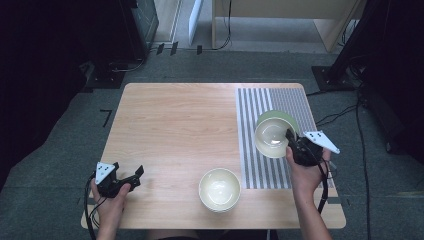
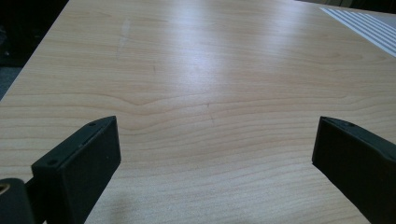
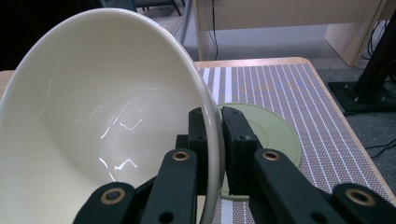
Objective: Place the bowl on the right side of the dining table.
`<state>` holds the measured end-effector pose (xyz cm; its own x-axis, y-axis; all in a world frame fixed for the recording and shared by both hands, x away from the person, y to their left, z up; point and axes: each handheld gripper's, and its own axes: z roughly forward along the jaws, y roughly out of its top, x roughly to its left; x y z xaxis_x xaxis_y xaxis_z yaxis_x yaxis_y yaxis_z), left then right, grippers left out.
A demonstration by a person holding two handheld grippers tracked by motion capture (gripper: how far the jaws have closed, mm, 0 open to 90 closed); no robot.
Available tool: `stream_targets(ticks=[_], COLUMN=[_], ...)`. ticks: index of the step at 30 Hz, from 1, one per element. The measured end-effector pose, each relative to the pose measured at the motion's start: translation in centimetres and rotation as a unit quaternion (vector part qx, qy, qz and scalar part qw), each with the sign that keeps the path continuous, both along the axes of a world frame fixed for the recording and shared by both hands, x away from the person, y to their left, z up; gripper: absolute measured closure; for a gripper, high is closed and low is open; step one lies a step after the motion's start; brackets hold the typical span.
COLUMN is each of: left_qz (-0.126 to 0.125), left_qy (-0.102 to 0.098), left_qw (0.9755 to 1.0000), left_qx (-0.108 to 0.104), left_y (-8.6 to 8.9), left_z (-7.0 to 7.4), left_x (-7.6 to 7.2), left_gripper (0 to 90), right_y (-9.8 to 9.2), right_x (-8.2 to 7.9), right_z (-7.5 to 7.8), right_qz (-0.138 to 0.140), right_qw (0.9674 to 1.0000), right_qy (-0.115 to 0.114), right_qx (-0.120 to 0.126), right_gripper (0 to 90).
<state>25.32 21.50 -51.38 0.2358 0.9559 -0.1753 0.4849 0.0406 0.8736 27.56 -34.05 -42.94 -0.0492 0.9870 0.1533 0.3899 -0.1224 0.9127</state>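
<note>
My right gripper (image 1: 291, 136) is shut on the rim of a cream bowl (image 1: 271, 138), holding it lifted and tilted over the striped mat (image 1: 260, 165). In the right gripper view the jaws pinch the bowl (image 3: 93, 126) wall between them, at my right gripper (image 3: 214, 126). Under the bowl a pale green plate (image 1: 280, 118) lies on the mat, also visible as the plate (image 3: 271, 135). A second cream bowl (image 1: 219, 189) stands upright near the table's front edge. My left gripper (image 1: 129, 176) rests open at the front left, its jaws wide over bare wood, seen as my left gripper (image 2: 215, 149).
The wooden table (image 1: 175, 125) has bare wood between the two hands. Cables (image 1: 345, 112) run on the floor to the right, and a light wooden desk (image 1: 280, 15) stands beyond the far edge.
</note>
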Motion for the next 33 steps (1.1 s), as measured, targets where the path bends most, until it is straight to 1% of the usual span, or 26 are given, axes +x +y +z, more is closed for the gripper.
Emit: stream_targets(ticks=[2, 7, 17, 20, 23, 25, 27, 28, 29, 30, 32, 33], left_qz=[-0.002, 0.0, 0.001, 0.004, 0.003, 0.003, 0.003, 0.003, 0.002, 0.003, 0.002, 0.002], left_qy=[0.001, 0.002, 0.002, 0.002, 0.001, 0.002, 0.002, 0.002, 0.002, 0.002, 0.001, -0.001], left_qw=[1.0, 1.0, 1.0, 1.0, 1.0, 1.0, 1.0, 1.0, 1.0, 1.0, 0.9999, 0.9999], left_qx=[0.004, 0.0, 0.003, 0.005, 0.007, 0.007, 0.008, 0.009, 0.009, 0.009, 0.01, 0.014], left_y=[-0.1, 0.0, -0.1, -0.1, -0.2, -0.2, -0.2, -0.2, -0.2, -0.2, -0.2, -0.3], left_z=[0.0, 0.0, 0.0, 0.0, 0.0, 0.0, 0.0, 0.0, 0.0, 0.0, 0.0, 0.0], left_x=[0.0, 0.0, 0.0, 0.0, 0.0, 0.0, 0.0, 0.0, 0.0, 0.0, 0.0, 0.0], left_gripper=[1.0, 1.0, 1.0, 1.0, 1.0, 1.0, 1.0, 1.0, 1.0, 1.0, 1.0, 1.0], right_y=[-0.2, -0.5, -1.2, -1.3, -1.6, -1.6, -1.9, -1.9, -2.0, -2.0, -2.1, -2.1], right_x=[0.4, 1.4, 2.8, 3.4, 4.0, 4.1, 4.7, 4.7, 5.1, 5.1, 5.5, 5.7], right_z=[0.1, 0.4, 0.4, 0.2, 0.0, -0.1, -0.4, -0.4, -0.7, -0.7, -1.0, -1.0], right_qz=[-0.004, -0.009, -0.02, -0.026, -0.03, -0.031, -0.035, -0.035, -0.038, -0.038, -0.041, -0.041], right_qw=[1.0, 0.9999, 0.9994, 0.9991, 0.9984, 0.9982, 0.9973, 0.9973, 0.9968, 0.9968, 0.9962, 0.9959], right_qy=[0.003, 0.01, 0.024, 0.031, 0.04, 0.043, 0.054, 0.054, 0.06, 0.06, 0.068, 0.07], right_qx=[0.001, 0.008, 0.018, 0.017, 0.026, 0.028, 0.036, 0.036, 0.037, 0.037, 0.037, 0.039], right_gripper=[83.8, 83.9, 83.9, 83.8, 83.8, 83.8, 83.8, 83.8, 83.9, 83.9, 83.8, 83.8])
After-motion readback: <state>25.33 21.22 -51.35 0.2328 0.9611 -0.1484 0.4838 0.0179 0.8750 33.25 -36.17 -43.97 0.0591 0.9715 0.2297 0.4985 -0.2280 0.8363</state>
